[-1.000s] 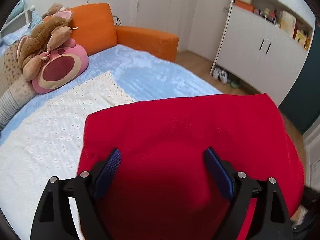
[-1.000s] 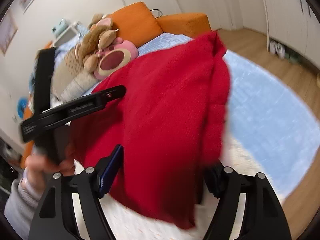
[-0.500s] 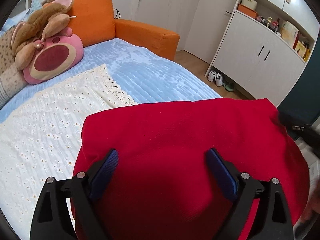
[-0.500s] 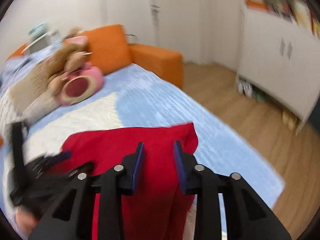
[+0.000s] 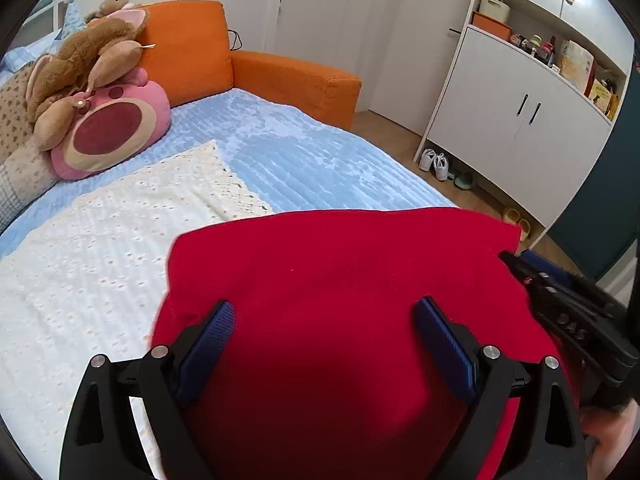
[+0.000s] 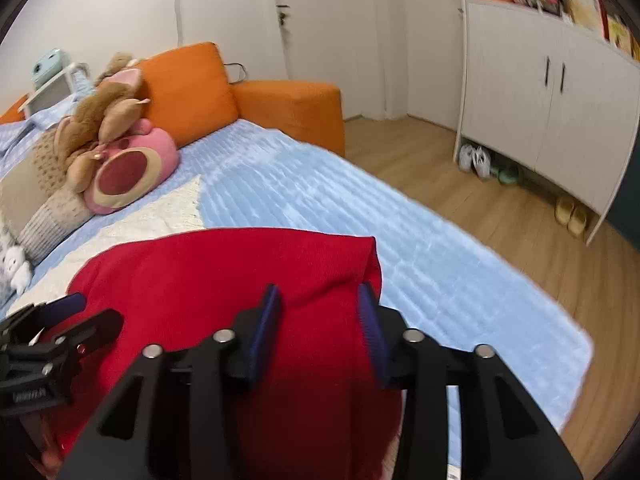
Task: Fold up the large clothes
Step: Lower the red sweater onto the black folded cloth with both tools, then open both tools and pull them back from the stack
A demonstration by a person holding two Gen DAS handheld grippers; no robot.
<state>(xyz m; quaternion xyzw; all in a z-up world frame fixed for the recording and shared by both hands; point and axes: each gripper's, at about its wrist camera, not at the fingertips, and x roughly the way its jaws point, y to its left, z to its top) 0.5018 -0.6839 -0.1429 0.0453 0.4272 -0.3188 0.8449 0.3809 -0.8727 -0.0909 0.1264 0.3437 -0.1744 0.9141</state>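
Blue quilted bed cover (image 5: 304, 160) fills the middle of both views, one cream eyelet blanket (image 5: 100, 256) spread over its left part, wooden floor (image 6: 500, 216) to the right. Changes logged: half a second ago my right gripper (image 6: 318, 320) had its pads near together over the garment's corner; they now stand wider, red cloth between them, and whether they grip it I cannot tell. My left gripper (image 5: 322, 344) keeps its fingers wide apart, as before, the cloth lying across the gap unclamped; the right gripper's black frame now reaches further into the lower right of the left view. Count: one red garment (image 5: 340, 280), draped across the lower centre of both frames over the blanket's near edge; two grippers; one orange sofa (image 5: 280, 76) at upper centre; one pink round cushion (image 5: 108, 132) at left with one brown plush toy (image 5: 88, 64) atop it; one white cabinet (image 5: 520, 120) at right, open shelf above; white shoes (image 5: 434, 160) on the floor beneath it; one white door (image 6: 320, 32) behind.
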